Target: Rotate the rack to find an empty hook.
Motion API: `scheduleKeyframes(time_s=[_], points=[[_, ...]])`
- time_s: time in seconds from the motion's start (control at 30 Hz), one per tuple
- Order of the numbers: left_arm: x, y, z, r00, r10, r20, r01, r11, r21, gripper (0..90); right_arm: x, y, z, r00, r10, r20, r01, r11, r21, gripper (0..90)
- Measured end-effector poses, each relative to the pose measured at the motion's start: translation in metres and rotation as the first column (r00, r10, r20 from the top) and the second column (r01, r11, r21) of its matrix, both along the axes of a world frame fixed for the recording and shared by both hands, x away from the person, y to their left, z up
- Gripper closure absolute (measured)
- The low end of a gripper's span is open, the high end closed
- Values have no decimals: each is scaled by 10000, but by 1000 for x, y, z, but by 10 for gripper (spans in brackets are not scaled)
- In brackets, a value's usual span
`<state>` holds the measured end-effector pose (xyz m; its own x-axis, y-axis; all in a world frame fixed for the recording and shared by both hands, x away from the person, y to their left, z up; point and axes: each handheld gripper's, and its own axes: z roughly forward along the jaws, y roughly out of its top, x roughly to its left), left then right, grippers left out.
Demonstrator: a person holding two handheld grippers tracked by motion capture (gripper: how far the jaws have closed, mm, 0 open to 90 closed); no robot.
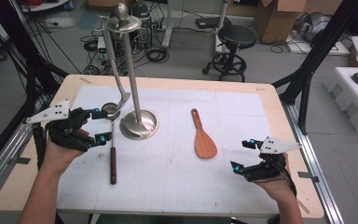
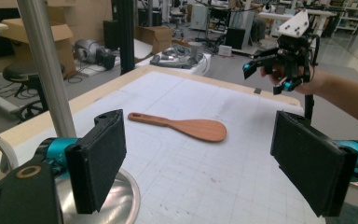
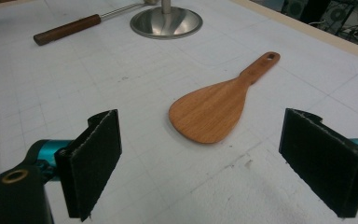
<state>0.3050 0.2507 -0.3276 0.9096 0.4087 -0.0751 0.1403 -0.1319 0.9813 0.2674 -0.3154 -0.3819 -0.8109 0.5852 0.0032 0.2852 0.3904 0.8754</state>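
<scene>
On the white gridded mat (image 1: pixel 177 177) covering the table, a tall steel utensil stand (image 1: pixel 139 122) is standing left of centre, its round base resting flat and its pole rising to a small top ring where one utensil is hanging. A ladle with a wooden handle (image 1: pixel 113 161) is lying just left of the base, its metal bowl end close beside the stand and the handle pointing back toward the person. The left gripper (image 1: pixel 100 125) is sitting right by that bowl end with its jaws spread and nothing between the pads; I am not able to tell whether it is touching the ladle. A wooden rice paddle (image 1: pixel 203 140) is lying flat, well apart to the right of the stand, blade toward the person. The right gripper (image 1: pixel 240 155) is hovering near it, released and empty, its jaws looking straight at the blade in the right gripper view.

To my eye, the step in hand is picking up a utensil for the stand. Doing it well is likely meaning pinching the thin paddle across its narrow neck, not the broad blade, and keeping the left gripper clear of the stand's base so it is not getting nudged
</scene>
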Motion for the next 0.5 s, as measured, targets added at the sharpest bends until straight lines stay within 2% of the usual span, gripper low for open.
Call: scheduleKeyframes(time_s=[0.23, 0.33, 0.5], points=[[-2, -1, -7, 9995, -36, -314, 40, 9999, 122, 148, 0, 0, 1, 10000, 36, 53, -36, 10000, 13, 118], [-2, 0, -9, 9991, 122, -416, -119, 9999, 58, 127, 0, 1, 1, 9999, 68, 81, -68, 10000, 0, 118], [-4, 1, -10, 9990, 89, -439, -85, 9999, 77, 96, 0, 1, 2, 9999, 68, 88, -69, 10000, 72, 118]])
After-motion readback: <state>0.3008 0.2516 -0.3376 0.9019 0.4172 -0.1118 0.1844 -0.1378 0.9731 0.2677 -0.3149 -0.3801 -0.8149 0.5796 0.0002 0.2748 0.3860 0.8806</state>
